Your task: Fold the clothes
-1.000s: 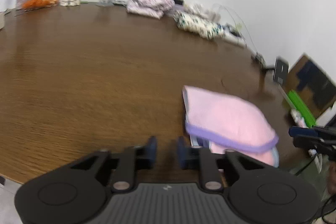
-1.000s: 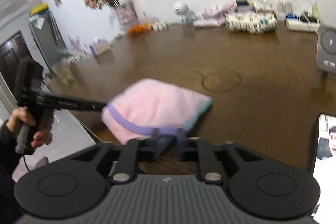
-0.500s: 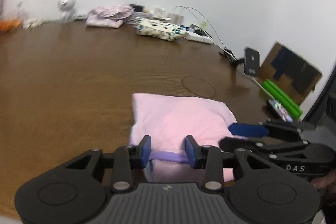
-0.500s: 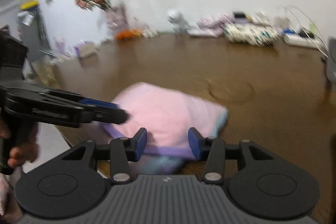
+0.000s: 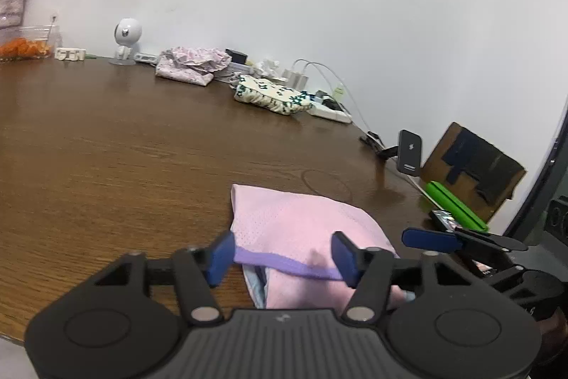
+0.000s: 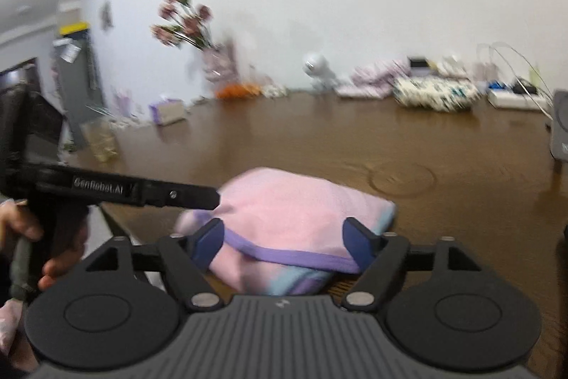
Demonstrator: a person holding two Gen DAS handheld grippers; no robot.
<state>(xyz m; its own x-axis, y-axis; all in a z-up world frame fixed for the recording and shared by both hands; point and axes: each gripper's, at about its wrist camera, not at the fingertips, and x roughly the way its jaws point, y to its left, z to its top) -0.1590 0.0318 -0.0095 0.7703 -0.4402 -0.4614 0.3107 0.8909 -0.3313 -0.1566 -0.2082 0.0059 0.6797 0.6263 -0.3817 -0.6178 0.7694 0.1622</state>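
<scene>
A folded pink garment [image 5: 301, 226] with a purple trim lies near the front edge of the brown wooden table [image 5: 124, 166]. My left gripper [image 5: 284, 256] is low over its near edge. The jaws are opening, the purple hem lies between the blue pads, and neither pad presses on it. My right gripper [image 6: 284, 245] straddles the same garment [image 6: 291, 212] from its other side. Its jaws are opening too, wide around the trim and gripping nothing. The left gripper's black body [image 6: 142, 192], held by a hand [image 6: 21, 229], reaches the cloth's left corner in the right wrist view.
Along the wall at the back lie a folded floral garment [image 5: 191, 68], a white and green patterned one [image 5: 269, 95], a power strip with cables [image 5: 330, 111] and a small white camera [image 5: 126, 39]. A phone stand [image 5: 410, 151] is at the right edge. The table's front edge is right below the grippers.
Both grippers have widened their jaws from nearly shut to well apart. Both have closed in on the pink garment and dropped lower. The left view has swung to face it.
</scene>
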